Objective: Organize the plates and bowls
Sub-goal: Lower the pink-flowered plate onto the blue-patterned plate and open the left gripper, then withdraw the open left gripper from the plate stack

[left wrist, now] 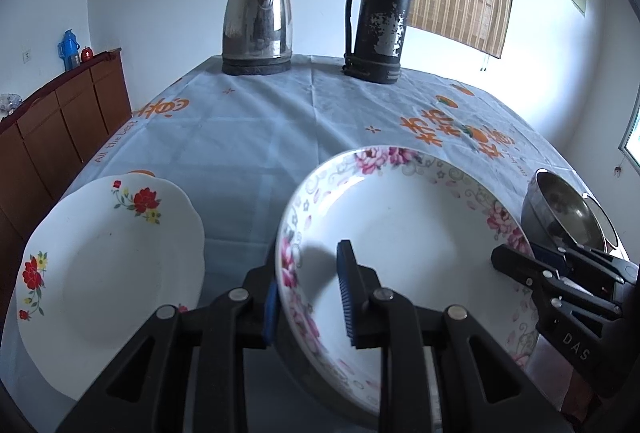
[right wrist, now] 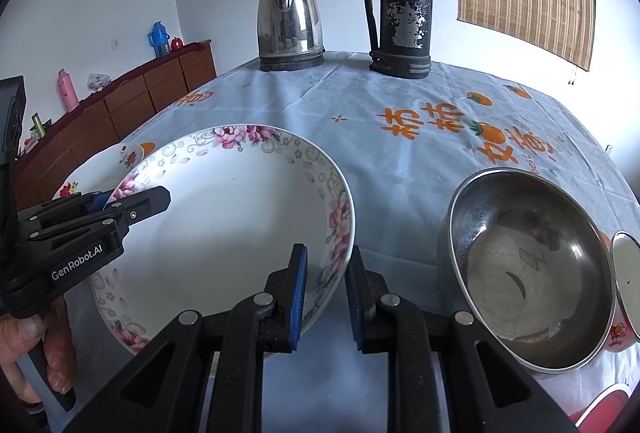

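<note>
A white plate with pink flowers around its rim [left wrist: 400, 233] [right wrist: 224, 217] is held from both sides over the blue tablecloth. My left gripper [left wrist: 306, 273] [right wrist: 132, 197] is shut on its left rim, one pad inside the plate and one outside. My right gripper [right wrist: 326, 261] [left wrist: 528, 257] is shut on the right rim in the same way. A second white plate with red flowers [left wrist: 108, 265] [right wrist: 128, 155] lies to the left. A steel bowl [right wrist: 528, 273] [left wrist: 568, 213] sits to the right.
A steel kettle [left wrist: 258, 25] and a black thermos [left wrist: 378, 13] stand at the table's far edge. A small red-patterned bowl [right wrist: 624, 297] sits beside the steel bowl. A wooden sideboard [left wrist: 60, 129] runs along the left wall. A person's hand [right wrist: 32, 345] grips the left tool's handle.
</note>
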Demonstrator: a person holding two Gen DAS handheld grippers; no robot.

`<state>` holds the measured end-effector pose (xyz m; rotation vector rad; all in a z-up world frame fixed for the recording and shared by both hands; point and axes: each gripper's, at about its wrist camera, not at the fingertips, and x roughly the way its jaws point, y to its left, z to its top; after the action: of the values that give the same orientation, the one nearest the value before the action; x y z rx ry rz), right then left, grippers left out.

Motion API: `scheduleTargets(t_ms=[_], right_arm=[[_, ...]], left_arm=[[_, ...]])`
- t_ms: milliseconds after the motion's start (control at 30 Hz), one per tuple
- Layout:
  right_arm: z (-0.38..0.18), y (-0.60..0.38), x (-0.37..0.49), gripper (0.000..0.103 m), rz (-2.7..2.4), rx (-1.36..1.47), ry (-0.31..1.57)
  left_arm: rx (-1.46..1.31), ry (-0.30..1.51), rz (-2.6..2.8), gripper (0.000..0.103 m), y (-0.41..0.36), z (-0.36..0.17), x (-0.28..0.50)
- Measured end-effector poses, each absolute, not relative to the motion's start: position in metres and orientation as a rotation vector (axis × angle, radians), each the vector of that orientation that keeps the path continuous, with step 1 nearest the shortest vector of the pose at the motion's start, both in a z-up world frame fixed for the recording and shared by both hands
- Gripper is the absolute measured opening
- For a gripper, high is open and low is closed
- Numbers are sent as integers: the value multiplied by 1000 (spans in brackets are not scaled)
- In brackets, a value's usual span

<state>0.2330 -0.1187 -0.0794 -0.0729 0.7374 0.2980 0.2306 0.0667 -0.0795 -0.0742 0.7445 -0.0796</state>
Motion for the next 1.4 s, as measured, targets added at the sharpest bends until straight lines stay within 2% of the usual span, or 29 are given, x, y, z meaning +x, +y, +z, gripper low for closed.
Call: scheduleTargets(t_ms=[633,733,1000,1100,1267,1400], right_arm=[[-79,-116,230,21,303,-89,731],[-79,-115,230,21,305,-89,730],[-79,-115,229,21,305,-97,729],[-78,-114,228,21,300,-111,726],[-78,-111,225,21,293,-138,721],[-78,-112,226,21,295,-136,723]], left_arm=[[-139,757,-134,26,74,-81,227],[-147,757,-138,31,74,-81,227],[-148,758,-140,32,73,-81,227],[-142,756,-144,36,71,-80,226],[-107,747,-152,50,64,-79,223],[-82,740,-153,57,60,-77,222]])
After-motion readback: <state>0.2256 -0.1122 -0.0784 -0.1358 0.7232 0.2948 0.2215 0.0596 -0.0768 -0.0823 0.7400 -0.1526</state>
